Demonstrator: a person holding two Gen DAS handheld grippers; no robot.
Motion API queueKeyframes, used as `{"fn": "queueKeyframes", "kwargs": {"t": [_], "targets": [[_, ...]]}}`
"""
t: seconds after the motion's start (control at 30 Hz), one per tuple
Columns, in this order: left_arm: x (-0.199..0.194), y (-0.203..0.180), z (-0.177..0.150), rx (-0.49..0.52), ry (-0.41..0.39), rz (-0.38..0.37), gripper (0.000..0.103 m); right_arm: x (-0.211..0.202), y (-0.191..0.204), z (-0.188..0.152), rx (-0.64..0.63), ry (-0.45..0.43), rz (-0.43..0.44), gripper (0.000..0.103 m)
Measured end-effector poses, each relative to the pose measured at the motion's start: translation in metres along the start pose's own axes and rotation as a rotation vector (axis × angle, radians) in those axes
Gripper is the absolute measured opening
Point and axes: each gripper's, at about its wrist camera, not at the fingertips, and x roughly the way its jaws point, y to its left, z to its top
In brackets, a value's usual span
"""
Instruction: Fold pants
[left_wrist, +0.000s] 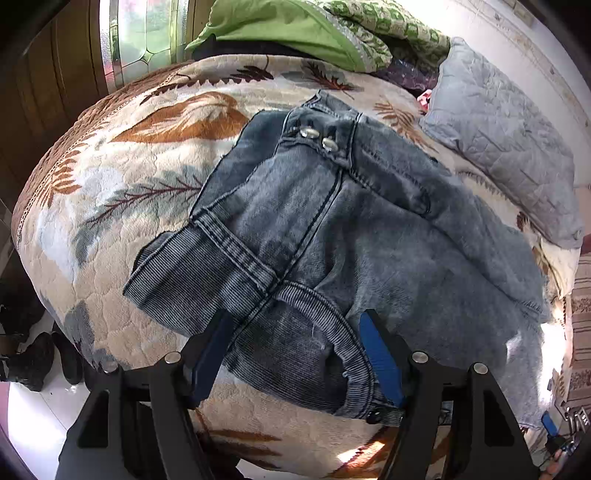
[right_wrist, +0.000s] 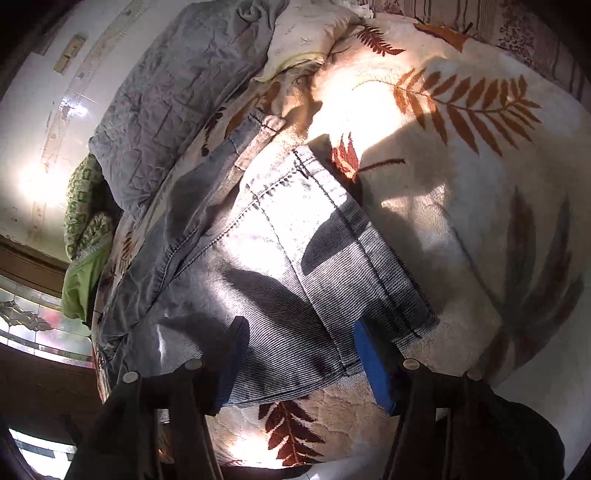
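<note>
So both my claws are spread and gripping nothing. The left claw (left_wrist: 295, 325) has its pads either side of the jeans (left_wrist: 332, 229), hem and a ribbed cuff right under its tips, denim between the jaws but not pinched. The right claw (right_wrist: 301, 332) is the same, straddling the near edge of the folded leg.

What could go wrong: the fold is loose, so a tip dragging as I pull away could snag that cuff and flip a layer open. Sun glare on the right view is harsh, so I think the edge there lies flat, not sure.

Further out, the waistband with two buttons (left_wrist: 317, 138) sits skewed on the blanket (left_wrist: 110, 192); beyond, a grey pillow (left_wrist: 498, 140).
</note>
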Motion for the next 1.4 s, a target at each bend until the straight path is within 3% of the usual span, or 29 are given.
{"fn": "queueKeyframes", "kwargs": {"t": [0.13,0.3,0.37,0.43,0.53,0.63,0.7,0.73,0.9,0.97,1.03,1.07,1.13,1.17,1.23,1.4], "targets": [[-0.023,-0.002,0.026,-0.015,-0.096,-0.057,0.073,-0.011,0.015,0.022,-0.056,-0.042,0.023,0.063],[-0.021,-0.009,0.051,-0.017,-0.102,-0.098,0.073,-0.008,0.039,0.076,-0.103,-0.087,0.069,0.063],[-0.012,-0.014,0.054,-0.01,-0.097,-0.098,0.073,0.005,0.043,0.101,-0.099,-0.101,0.046,0.063],[-0.003,-0.014,0.055,-0.011,-0.078,-0.095,0.073,0.022,0.038,0.125,-0.036,-0.083,0.041,0.063],[0.01,-0.014,0.056,-0.019,-0.06,-0.095,0.073,0.047,0.028,0.153,0.07,-0.054,0.101,0.063],[0.018,-0.011,0.057,-0.023,-0.048,-0.091,0.073,0.072,0.023,0.167,0.128,-0.017,0.083,0.061],[0.019,-0.01,0.058,-0.021,-0.049,-0.091,0.073,0.084,0.022,0.169,0.145,0.002,0.058,0.045],[0.019,-0.01,0.059,-0.016,-0.049,-0.091,0.073,0.087,0.024,0.169,0.124,0.004,0.029,0.027],[0.02,-0.003,0.067,-0.026,-0.058,-0.078,0.073,0.068,0.036,0.16,-0.001,-0.092,-0.098,0.021],[0.02,0.0,0.07,-0.039,-0.066,-0.075,0.073,0.069,0.035,0.153,-0.042,-0.09,-0.142,0.021],[0.023,0.001,0.074,-0.049,-0.054,-0.072,0.073,0.085,0.028,0.15,-0.068,-0.028,-0.186,0.025],[0.024,0.002,0.077,-0.049,-0.044,-0.077,0.073,0.089,0.021,0.15,-0.046,-0.013,-0.194,0.038],[0.024,0.002,0.086,-0.037,-0.045,-0.084,0.073,0.085,0.015,0.151,-0.006,-0.025,-0.197,0.05],[0.022,0.002,0.092,-0.031,-0.053,-0.082,0.073,0.08,0.016,0.152,-0.01,-0.031,-0.218,0.064],[0.022,0.007,0.111,-0.044,-0.062,-0.109,0.074,0.064,0.022,0.155,-0.033,-0.082,-0.221,0.065],[0.043,0.011,0.175,-0.111,-0.006,-0.225,0.074,0.048,0.045,0.173,-0.1,-0.129,-0.101,0.065]]}}
